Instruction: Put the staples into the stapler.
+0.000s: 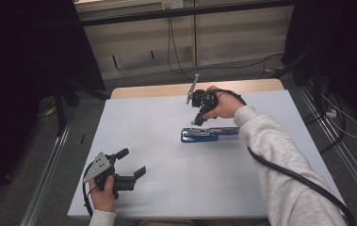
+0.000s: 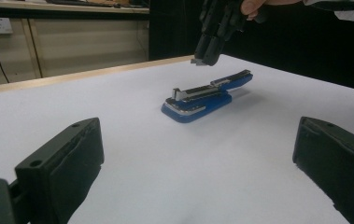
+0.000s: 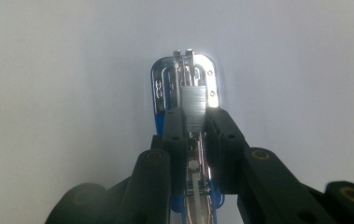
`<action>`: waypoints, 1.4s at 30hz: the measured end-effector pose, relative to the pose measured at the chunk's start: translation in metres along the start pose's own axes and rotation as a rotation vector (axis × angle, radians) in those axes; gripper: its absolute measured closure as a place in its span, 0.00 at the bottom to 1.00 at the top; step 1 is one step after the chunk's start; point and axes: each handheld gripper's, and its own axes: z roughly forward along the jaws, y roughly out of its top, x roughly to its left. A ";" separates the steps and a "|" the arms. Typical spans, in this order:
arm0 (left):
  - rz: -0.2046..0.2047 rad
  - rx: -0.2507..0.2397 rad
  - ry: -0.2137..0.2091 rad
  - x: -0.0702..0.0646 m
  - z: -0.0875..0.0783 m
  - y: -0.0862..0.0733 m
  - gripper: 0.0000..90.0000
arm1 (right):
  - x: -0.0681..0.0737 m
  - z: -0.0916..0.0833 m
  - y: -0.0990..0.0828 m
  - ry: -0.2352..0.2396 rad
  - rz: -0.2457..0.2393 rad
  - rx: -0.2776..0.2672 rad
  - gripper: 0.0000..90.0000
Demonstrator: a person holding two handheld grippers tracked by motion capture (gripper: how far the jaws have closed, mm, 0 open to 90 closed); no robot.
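Note:
A blue stapler (image 1: 204, 135) lies opened flat on the white table (image 1: 166, 188), its metal staple channel facing up (image 2: 202, 95). My right gripper (image 1: 197, 121) points down just above the stapler's left end. In the right gripper view the jaws (image 3: 195, 116) are shut on a short silver strip of staples (image 3: 194, 105), held right over the channel of the stapler (image 3: 158, 88). The left gripper view shows that strip (image 2: 201, 61) as a small grey piece at the right gripper's tip (image 2: 205, 58). My left gripper (image 1: 133, 161) rests near the front left corner, open and with nothing in it (image 2: 198, 154).
A wooden strip (image 1: 166, 88) runs along the table's far edge. Cables lie on the floor beyond the table (image 1: 176, 61) and at its right (image 1: 336, 117). Dark curtains stand on both sides. My right sleeve (image 1: 279, 165) crosses the table's right half.

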 end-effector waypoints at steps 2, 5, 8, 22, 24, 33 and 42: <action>-0.012 -0.014 0.006 -0.001 0.000 0.000 0.02 | -0.001 -0.001 0.000 -0.003 0.004 -0.001 0.87; -0.014 -0.010 0.006 -0.001 0.000 0.000 0.02 | -0.001 -0.001 0.000 0.000 0.002 -0.007 0.87; 0.000 0.003 -0.003 0.000 -0.001 0.000 0.02 | -0.001 0.000 0.000 0.003 0.012 -0.015 0.87; -0.001 -0.005 0.008 -0.001 -0.002 0.000 0.02 | -0.001 0.007 0.003 0.005 0.019 -0.038 0.87; 0.003 -0.003 -0.001 0.000 -0.002 0.000 0.02 | -0.001 0.009 0.003 0.012 0.017 -0.046 0.87; 0.012 -0.004 0.009 0.001 -0.001 0.001 0.02 | -0.001 0.016 0.002 0.012 0.019 -0.047 0.87; 0.009 -0.006 0.007 0.000 -0.001 0.001 0.02 | 0.001 0.021 0.007 0.018 0.007 -0.049 0.87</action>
